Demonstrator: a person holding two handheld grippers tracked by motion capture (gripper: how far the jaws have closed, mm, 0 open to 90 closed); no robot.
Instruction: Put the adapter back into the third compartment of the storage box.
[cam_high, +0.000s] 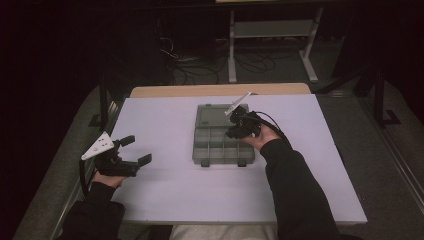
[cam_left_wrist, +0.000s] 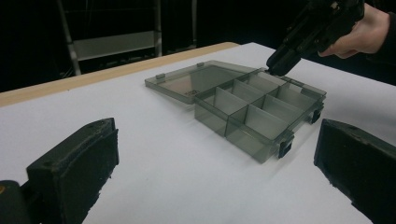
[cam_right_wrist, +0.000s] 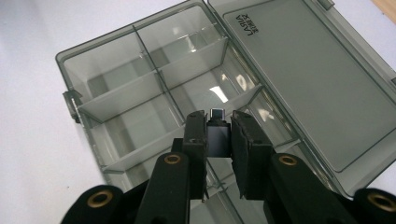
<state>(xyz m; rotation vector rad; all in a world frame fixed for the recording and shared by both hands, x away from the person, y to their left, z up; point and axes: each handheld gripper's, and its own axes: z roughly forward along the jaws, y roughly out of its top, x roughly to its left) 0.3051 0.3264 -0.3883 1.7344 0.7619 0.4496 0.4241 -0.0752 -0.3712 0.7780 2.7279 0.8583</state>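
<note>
A smoky-grey clear organiser box (cam_high: 220, 147) lies open mid-table, its compartments bare and its lid (cam_high: 214, 115) folded flat on the far side. My right gripper (cam_high: 234, 132) hovers over the box's right-hand compartments, pointing down. In the right gripper view it (cam_right_wrist: 218, 135) is shut on a small dark plug (cam_right_wrist: 218, 133) with a silvery tip, held just above a divider of the box (cam_right_wrist: 140, 93). My left gripper (cam_high: 136, 150) rests low at the table's left, jaws wide open with nothing between them. In the left gripper view the box (cam_left_wrist: 252, 109) lies ahead, with the right gripper (cam_left_wrist: 280, 63) above its far corner.
The white table top (cam_high: 165, 190) has bare room in front of and left of the box. A wooden edge (cam_high: 220, 90) runs along the far side. Beyond it stand a metal shelf frame (cam_high: 272, 30) and cables on the dark floor.
</note>
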